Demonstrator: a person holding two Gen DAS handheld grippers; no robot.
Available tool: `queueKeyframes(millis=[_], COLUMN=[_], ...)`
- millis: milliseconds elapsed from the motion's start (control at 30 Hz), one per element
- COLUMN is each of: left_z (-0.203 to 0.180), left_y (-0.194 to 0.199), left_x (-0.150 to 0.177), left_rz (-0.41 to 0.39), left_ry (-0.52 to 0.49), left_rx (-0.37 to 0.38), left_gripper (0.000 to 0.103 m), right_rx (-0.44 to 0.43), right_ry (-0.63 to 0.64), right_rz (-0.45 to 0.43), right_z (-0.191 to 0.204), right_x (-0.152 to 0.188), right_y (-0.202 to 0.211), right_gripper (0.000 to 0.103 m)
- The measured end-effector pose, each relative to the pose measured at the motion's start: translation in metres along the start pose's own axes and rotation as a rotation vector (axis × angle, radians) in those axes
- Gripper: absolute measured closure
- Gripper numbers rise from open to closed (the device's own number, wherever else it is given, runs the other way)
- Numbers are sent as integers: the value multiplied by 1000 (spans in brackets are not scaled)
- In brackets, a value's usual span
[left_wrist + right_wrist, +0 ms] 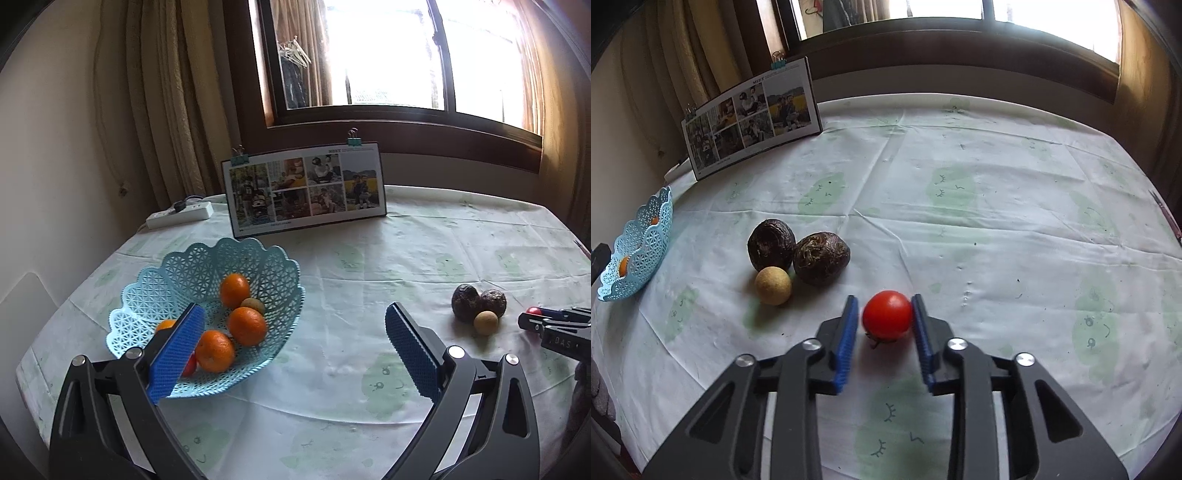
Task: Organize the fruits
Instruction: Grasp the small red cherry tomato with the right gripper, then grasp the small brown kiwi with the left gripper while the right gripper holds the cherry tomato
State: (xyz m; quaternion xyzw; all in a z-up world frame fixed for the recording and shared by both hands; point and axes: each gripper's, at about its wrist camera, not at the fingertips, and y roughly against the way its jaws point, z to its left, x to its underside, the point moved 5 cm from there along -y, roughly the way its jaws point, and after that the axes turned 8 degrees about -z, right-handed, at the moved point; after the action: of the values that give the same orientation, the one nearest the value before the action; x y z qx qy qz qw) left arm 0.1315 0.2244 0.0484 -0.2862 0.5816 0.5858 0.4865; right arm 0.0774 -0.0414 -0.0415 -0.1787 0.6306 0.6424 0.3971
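A red tomato [886, 314] rests low over the tablecloth, and my right gripper [884, 299] is shut on it, its blue pads against the tomato's two sides. To its left lie two dark wrinkled fruits [771, 243] [820, 263] and a small tan round fruit [772, 285]. The light blue lattice basket [184, 269] holds several oranges [246, 325], a small tan fruit [253, 306] and something red [190, 363] half hidden behind my finger. My left gripper [293, 308] hangs wide open and holds nothing, its left finger over the basket's near side. The right gripper [532, 319] shows at the far right.
A photo board [306, 188] with binder clips stands at the back of the table, a white power strip [181, 214] to its left. Curtain and window lie behind. The basket [642, 243] sits near the table's left edge. A thin stick [1167, 218] lies at the right edge.
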Motion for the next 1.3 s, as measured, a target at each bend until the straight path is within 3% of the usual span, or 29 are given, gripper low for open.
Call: queueKeyframes(millis=[400,767,1000,1133,1300], left_z=[-74,-146,-168,-172,-175], left_y=[-21,-49,-63,-69,-66], left_x=[-1,16,27,32,35], left_rz=[58,179,264,297,298], left_ry=[-76,-149,-141,-94,-81], left_rx=[163,322,404,463,496], left_gripper=[3,5,28,46,64], right_rx=[-36,-61,-40,-40,-38], right_ry=[-54,-86,-96,-93,-97], right_rz=[-67,-59,-57,-57,-55], right_z=[-8,-14,-19,-18,-19], right_x=[-5,-5,-5,-5,-4], right_y=[14,14,13,13,13], right_gripper=[77,76,76,76,76])
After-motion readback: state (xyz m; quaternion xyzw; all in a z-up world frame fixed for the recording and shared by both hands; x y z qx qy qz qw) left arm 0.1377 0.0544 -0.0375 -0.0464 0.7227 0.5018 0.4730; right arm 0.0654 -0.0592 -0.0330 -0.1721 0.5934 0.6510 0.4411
